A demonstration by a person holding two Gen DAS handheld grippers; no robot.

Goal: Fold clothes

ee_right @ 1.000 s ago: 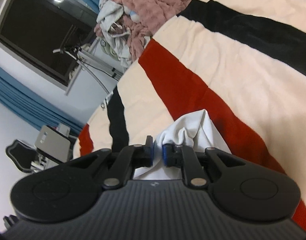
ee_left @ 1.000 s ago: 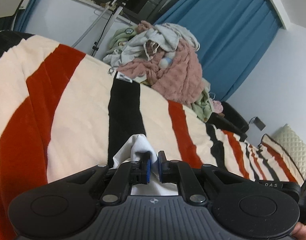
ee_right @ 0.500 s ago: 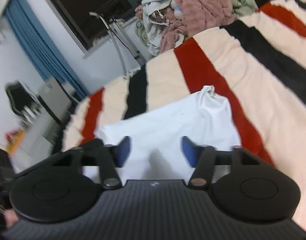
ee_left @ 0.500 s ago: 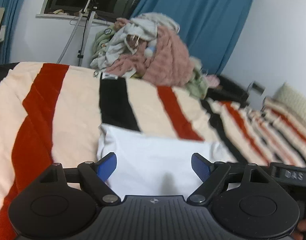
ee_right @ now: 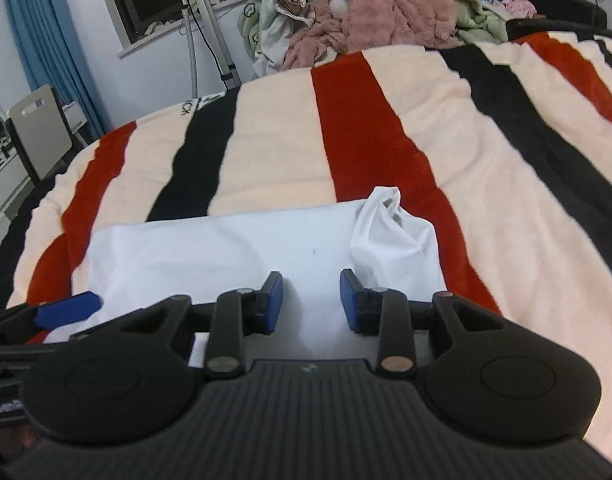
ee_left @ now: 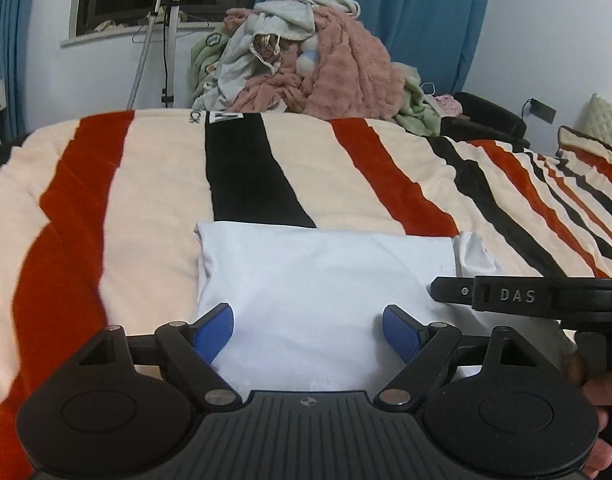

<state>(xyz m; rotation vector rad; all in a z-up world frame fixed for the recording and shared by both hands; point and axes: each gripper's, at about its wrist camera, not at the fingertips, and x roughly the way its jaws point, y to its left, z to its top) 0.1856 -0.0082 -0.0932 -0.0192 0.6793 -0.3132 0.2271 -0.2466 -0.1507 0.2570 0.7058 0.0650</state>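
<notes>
A white garment (ee_left: 306, 276) lies folded into a flat rectangle on the striped blanket (ee_left: 154, 184); a bunched sleeve end (ee_right: 390, 232) sticks up at its right edge. My left gripper (ee_left: 308, 330) hovers over the garment's near edge, open wide, nothing between its blue pads. My right gripper (ee_right: 312, 302) is above the garment's right part, its jaws partly apart and closing, with only flat cloth below them and nothing pinched. Part of the right gripper (ee_left: 526, 296) shows at the right in the left wrist view. The left gripper's blue pad (ee_right: 66, 308) shows at the left in the right wrist view.
A heap of unfolded clothes (ee_left: 306, 64), pink, grey and green, sits at the bed's far end. A metal stand (ee_left: 158, 40) and a dark window are behind it, blue curtains (ee_left: 406, 20) to the right. A pillow (ee_left: 602, 128) lies far right. A chair (ee_right: 42, 132) stands left.
Both grippers let go of the white garment and opened, the left wide, the right wider then narrowing. The garment now lies flat. Both hands rolled level and drew back.
</notes>
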